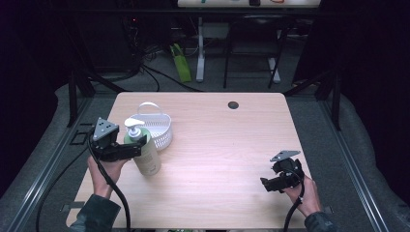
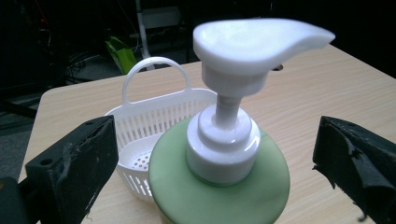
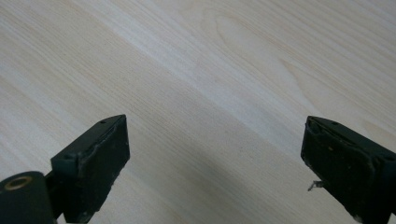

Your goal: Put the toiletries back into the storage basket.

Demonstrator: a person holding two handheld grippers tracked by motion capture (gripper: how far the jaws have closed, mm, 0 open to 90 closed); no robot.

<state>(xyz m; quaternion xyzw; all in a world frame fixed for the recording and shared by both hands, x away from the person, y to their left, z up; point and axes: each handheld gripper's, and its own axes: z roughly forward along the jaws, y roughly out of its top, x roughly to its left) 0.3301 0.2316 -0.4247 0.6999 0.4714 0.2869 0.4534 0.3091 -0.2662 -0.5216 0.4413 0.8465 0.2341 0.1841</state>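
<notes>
A pale green pump bottle (image 1: 148, 158) with a white pump head (image 2: 254, 39) stands upright on the left of the wooden table (image 1: 222, 145). My left gripper (image 1: 138, 149) is open, its jaws on either side of the bottle's shoulder (image 2: 219, 196) and not touching it. Just behind the bottle sits a white slotted basket (image 1: 158, 127) with a loop handle (image 2: 156, 70), seemingly with nothing in it. Near the table's front right, my right gripper (image 1: 267, 184) is held low and open, with only bare wood between its fingers (image 3: 95, 163).
A dark round hole (image 1: 233, 105) marks the table's far middle. Beyond the table lie a grey floor, black cables, a green bag (image 1: 180, 63) and the white legs of another desk (image 1: 200, 48). Metal rails run along both sides.
</notes>
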